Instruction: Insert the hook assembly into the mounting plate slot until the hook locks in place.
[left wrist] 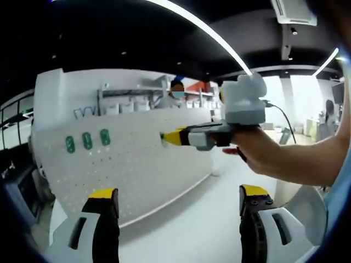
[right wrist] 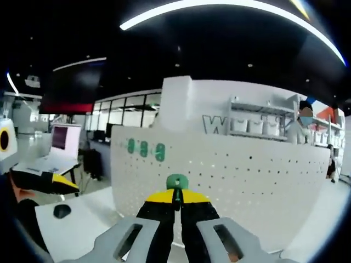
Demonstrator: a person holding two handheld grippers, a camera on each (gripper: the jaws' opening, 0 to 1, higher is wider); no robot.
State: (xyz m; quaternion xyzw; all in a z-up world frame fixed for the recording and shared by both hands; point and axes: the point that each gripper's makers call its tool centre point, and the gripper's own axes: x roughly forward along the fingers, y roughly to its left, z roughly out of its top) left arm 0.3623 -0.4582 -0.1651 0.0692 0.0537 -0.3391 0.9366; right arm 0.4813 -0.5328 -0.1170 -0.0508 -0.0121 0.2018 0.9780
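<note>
A white perforated mounting plate (left wrist: 131, 164) stands upright on the white surface (left wrist: 219, 219), filling the middle of both views (right wrist: 230, 175). Three green hooks (left wrist: 87, 141) sit in a row near its upper left corner, seen again in the right gripper view (right wrist: 144, 149). The right tongs (right wrist: 176, 204) are closed on a green hook assembly (right wrist: 177, 181), whose rounded head rises just above the yellow tips, near the plate's face (whether it touches the plate cannot be told). In the left gripper view the right tongs (left wrist: 167, 137) reach in from the right, held by a hand (left wrist: 258, 148), their yellow tips at the plate. The left tongs (left wrist: 178, 205) stand open, holding nothing, near the plate's lower edge. A laptop (right wrist: 63, 143) sits far left.
</note>
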